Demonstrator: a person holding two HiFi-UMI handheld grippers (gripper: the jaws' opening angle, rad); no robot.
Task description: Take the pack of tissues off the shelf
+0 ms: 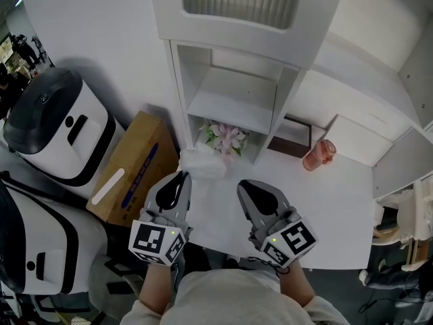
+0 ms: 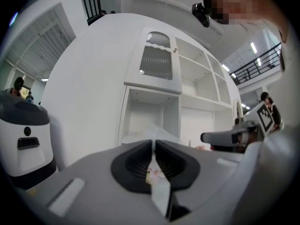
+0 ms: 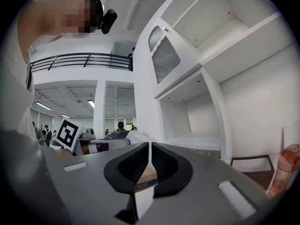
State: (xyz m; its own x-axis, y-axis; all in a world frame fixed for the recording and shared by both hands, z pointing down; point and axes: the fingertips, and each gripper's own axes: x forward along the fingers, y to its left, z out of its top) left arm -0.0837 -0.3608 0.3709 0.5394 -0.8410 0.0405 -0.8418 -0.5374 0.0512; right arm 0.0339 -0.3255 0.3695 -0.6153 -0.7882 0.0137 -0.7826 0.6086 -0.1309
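Left claw (image 1: 181, 177) pinches tissue pack (image 1: 203, 164) at shelf (image 1: 229, 116) edge; right claw (image 1: 245, 185) clenched empty.

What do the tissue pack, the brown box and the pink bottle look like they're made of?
Tissue pack: thin, soft plastic film, going by its wrinkles and dull sheen. Box: plain brown cardboard, matte, with a blue printed strip. Bottle: probably translucent pink plastic, though tinted glass can't be ruled out.

Crinkly plastic tissue pack (image 1: 203, 163); matt white shelf (image 1: 230, 107)
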